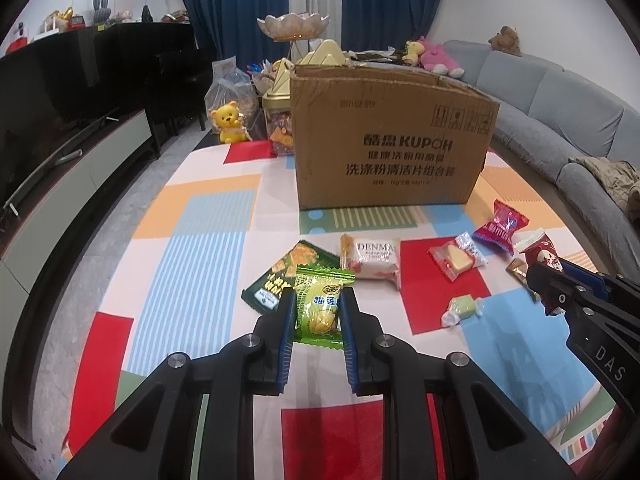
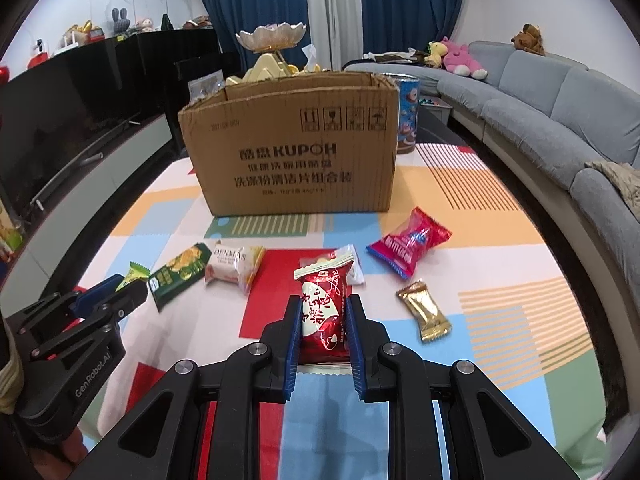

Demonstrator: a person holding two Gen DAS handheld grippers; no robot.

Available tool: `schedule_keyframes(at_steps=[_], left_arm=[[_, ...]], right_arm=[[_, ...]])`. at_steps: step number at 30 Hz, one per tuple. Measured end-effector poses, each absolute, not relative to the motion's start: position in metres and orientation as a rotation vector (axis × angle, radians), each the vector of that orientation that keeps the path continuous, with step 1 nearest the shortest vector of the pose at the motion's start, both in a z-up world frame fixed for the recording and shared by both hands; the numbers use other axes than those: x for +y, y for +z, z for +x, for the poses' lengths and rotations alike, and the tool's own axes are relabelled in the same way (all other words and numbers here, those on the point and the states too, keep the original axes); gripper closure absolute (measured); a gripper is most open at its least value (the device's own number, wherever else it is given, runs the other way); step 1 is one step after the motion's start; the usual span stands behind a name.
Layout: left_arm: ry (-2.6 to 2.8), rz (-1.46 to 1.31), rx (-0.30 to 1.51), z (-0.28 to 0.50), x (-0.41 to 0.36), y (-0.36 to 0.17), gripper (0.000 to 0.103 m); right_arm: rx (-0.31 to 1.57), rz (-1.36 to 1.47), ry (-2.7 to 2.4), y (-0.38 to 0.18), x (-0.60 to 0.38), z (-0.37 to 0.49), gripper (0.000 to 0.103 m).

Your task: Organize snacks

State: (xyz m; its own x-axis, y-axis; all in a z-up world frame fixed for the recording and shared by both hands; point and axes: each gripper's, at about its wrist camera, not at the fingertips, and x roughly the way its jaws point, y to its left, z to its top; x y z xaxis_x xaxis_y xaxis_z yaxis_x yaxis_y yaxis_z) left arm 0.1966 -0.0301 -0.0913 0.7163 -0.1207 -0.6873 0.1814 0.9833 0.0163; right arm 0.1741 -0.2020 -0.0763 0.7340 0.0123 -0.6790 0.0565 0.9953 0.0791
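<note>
With blue pads pressed on both sides, left gripper [image 1: 318,312] pinching a green durian snack packet [image 1: 320,306] at lower middle of the left wrist view, lifted a bit off the colourful tablecloth [image 1: 192,240]. Just behind it, lying flat: a dark green cracker packet [image 1: 280,270], partly hidden under the green one. Right of that, a pink and white DENMAS cake packet [image 1: 372,258]. Further right, on a red square, a clear packet with a yellow cake slice [image 1: 456,258], and a small pale green wrapped candy [image 1: 460,310] lower down. Near the right edge, a bright red and blue snack bag [image 1: 500,226].

At lower middle of the right wrist view, right gripper [image 2: 323,324] squeezing a shiny red packet with white writing [image 2: 326,312], standing upright between the pads. To its right on the cloth, a gold wrapped candy [image 2: 424,312], lying apart from the rest.

Standing tall in the upper middle of both views, behind all the snacks: a brown KUPOH cardboard box [image 1: 384,140], open at the top. Beside the box on the right in the right wrist view, a blue round tin [image 2: 408,116]. At far left of the box in the left wrist view, a yellow bear toy [image 1: 229,122]. Along the right side, a grey sofa [image 2: 560,120].
</note>
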Motion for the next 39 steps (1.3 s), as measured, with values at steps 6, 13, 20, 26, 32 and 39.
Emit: schedule_keyframes(at_steps=[6, 13, 20, 26, 32, 39], left_arm=[[-0.173, 0.085, 0.728, 0.201, -0.034, -0.079, 0.08], [-0.183, 0.082, 0.692, 0.21, -0.041, -0.059, 0.081], [-0.192, 0.083, 0.648, 0.219, -0.047, -0.037, 0.081], [-0.201, 0.086, 0.614, 0.227, -0.052, -0.02, 0.08], [-0.208, 0.093, 0.577, 0.238, -0.057, -0.006, 0.08], [-0.221, 0.095, 0.544, 0.252, -0.063, 0.009, 0.08]], right_arm=[[0.721, 0.098, -0.025, -0.066, -0.206, 0.178, 0.08], [0.683, 0.094, -0.024, -0.049, -0.211, 0.184, 0.08], [0.641, 0.086, -0.018, -0.031, -0.212, 0.191, 0.08], [0.603, 0.071, -0.01, -0.015, -0.211, 0.198, 0.08], [0.564, 0.058, -0.007, 0.0, -0.214, 0.206, 0.08], [0.521, 0.041, -0.009, 0.02, -0.216, 0.218, 0.08]])
